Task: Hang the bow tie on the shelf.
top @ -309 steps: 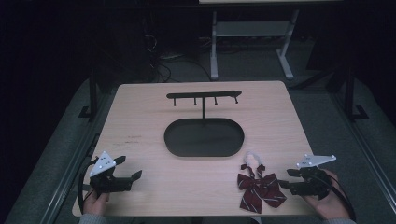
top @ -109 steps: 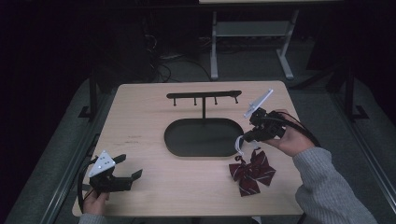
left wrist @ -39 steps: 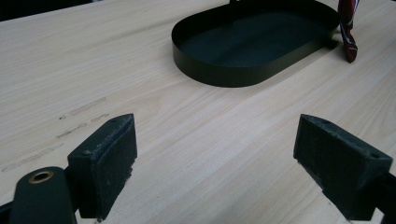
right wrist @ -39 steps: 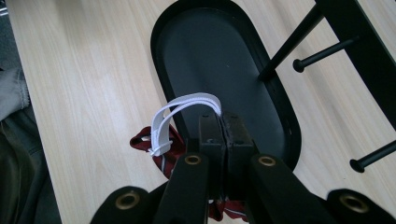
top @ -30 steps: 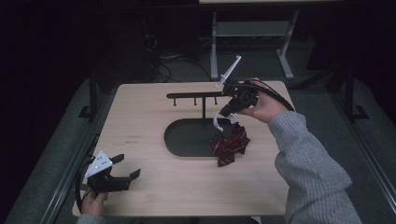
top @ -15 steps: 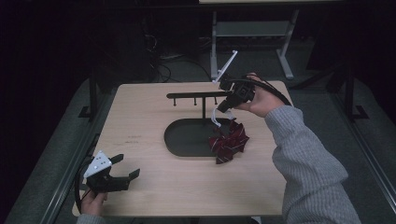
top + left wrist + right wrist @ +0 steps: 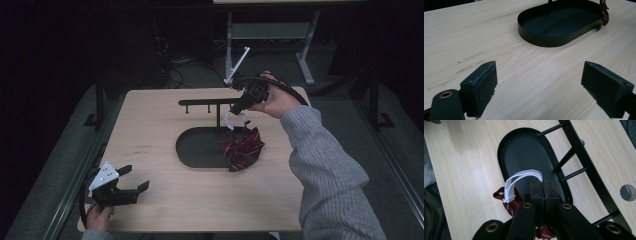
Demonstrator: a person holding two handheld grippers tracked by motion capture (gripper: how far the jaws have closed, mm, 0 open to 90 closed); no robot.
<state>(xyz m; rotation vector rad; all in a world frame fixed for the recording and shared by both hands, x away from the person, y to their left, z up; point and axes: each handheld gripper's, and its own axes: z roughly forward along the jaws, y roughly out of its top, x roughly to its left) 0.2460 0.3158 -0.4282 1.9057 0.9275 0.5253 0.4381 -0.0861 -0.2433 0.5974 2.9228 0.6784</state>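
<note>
We saw the table (image 7: 150, 125) bearing a black rack (image 7: 210, 147). Right of its post, the right gripper (image 7: 239, 106), jaws clamped on a white elastic loop (image 7: 520, 181), held a dark-red striped bow (image 7: 242, 147), partly hidden below the jaws. The left gripper (image 7: 135, 180), well apart near the table's front-left corner, gaped wide, empty.

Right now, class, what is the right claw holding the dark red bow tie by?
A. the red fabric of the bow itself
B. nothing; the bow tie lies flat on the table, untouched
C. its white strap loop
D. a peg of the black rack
C: in the right gripper view the right claw is shut on the white strap loop, and the dark red bow tie hangs below it over the black tray.
</note>
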